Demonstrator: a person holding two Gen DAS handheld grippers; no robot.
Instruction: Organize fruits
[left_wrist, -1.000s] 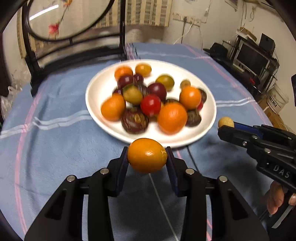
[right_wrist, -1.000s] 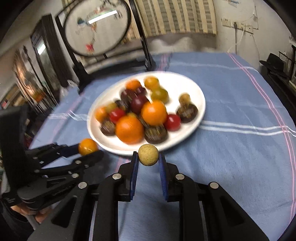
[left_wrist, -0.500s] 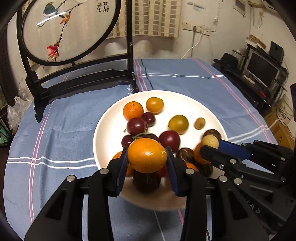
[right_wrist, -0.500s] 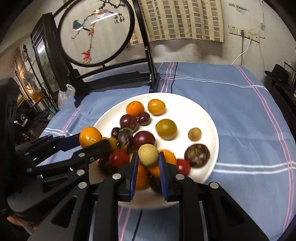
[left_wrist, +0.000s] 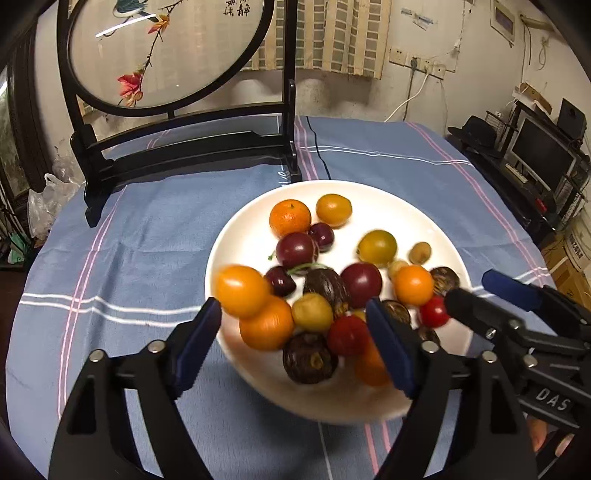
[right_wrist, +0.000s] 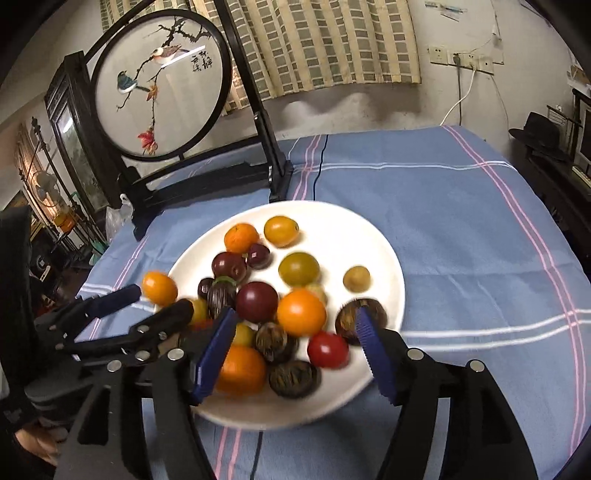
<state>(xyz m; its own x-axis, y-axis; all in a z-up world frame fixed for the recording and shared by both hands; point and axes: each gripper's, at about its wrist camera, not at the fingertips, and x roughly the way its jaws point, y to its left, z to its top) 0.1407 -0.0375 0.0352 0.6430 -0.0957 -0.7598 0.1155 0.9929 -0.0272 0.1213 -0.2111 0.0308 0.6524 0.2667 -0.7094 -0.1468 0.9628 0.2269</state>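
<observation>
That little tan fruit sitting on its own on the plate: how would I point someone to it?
Start at the white plate on the blue striped tablecloth. Look to its right half, just right of the yellow-green fruit and beyond the dark wrinkled fruit at the near edge. The little tan fruit is the smallest pale one and touches no other fruit.

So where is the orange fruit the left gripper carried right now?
The orange fruit is blurred at the white plate's left rim, just beyond the left gripper's open jaws, which have just been opening, above another orange.
</observation>
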